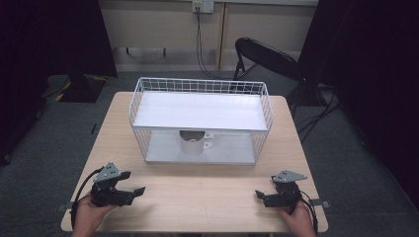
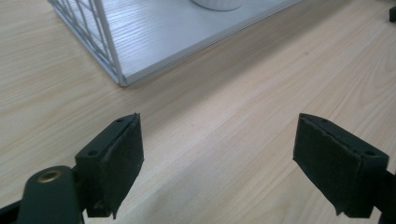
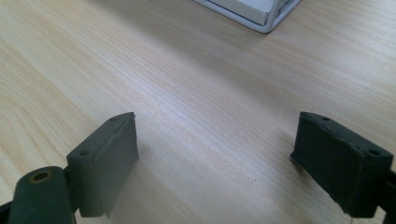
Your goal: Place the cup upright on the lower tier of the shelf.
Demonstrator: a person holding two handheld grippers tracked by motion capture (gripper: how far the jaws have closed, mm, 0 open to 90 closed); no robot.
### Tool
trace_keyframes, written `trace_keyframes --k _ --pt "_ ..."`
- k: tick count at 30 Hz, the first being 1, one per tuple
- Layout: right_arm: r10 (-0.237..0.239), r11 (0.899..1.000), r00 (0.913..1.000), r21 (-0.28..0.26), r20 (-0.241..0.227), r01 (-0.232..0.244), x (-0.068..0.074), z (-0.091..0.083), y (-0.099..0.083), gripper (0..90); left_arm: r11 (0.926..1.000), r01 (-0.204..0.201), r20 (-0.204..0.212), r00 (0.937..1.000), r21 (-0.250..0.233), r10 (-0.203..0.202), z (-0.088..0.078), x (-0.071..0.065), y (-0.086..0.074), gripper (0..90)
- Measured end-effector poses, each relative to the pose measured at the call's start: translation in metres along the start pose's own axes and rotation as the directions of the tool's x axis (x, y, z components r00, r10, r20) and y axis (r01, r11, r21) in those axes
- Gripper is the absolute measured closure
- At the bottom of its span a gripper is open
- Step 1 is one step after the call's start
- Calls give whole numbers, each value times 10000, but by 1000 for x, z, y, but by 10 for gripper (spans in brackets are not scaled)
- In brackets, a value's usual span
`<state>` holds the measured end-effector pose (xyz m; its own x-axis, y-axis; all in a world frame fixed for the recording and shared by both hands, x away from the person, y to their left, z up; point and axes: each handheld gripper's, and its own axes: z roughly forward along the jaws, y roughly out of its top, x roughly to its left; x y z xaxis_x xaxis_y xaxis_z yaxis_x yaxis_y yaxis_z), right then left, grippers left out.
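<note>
Here's the pale wood-grain rectangular table (image 1: 197,197), bare across its near half, and on its far half sits a white wire two-tier rack (image 1: 200,121) with flat white shelf boards, its long side facing the near edge. On the lower shelf, about midway along and under the upper board, there's a small white cylindrical mug (image 1: 193,143), upright, open at the top, with its handle to the right. Down at the near left corner a hand (image 1: 89,217) holds the left gripper (image 1: 132,183), black with a grey three-cornered plate on top, jaws spread wide with nothing between them, pointing inward along the near edge. At the near right corner the other hand (image 1: 300,222) holds the right gripper (image 1: 264,196), also gaping wide and empty, pointing inward too. Both are well apart from the rack. In the left gripper view the rack's near corner and the mug's base sit beyond the jaws. Round the table: grey carpet floor (image 1: 64,143), a black folding chair (image 1: 267,61) beyond the far right corner, dark curtains (image 1: 49,34) at both sides, and a black cable (image 1: 200,44) hanging from a wall socket (image 1: 203,6).
</note>
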<state>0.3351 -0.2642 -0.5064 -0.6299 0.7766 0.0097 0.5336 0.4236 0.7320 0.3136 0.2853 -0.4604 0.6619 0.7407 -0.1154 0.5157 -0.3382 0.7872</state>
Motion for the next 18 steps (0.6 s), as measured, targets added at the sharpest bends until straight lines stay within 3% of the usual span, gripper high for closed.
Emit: trace_keyframes --k 7,18 --pt "-3 10000 10000 4 10 3 0 0 0 129 10000 63 -114 9999 -34 -63 -3 6 -8 158" --pt "-6 10000 10000 -1 2 6 0 0 0 129 9991 63 -299 9995 425 -51 -1 13 -25 158"
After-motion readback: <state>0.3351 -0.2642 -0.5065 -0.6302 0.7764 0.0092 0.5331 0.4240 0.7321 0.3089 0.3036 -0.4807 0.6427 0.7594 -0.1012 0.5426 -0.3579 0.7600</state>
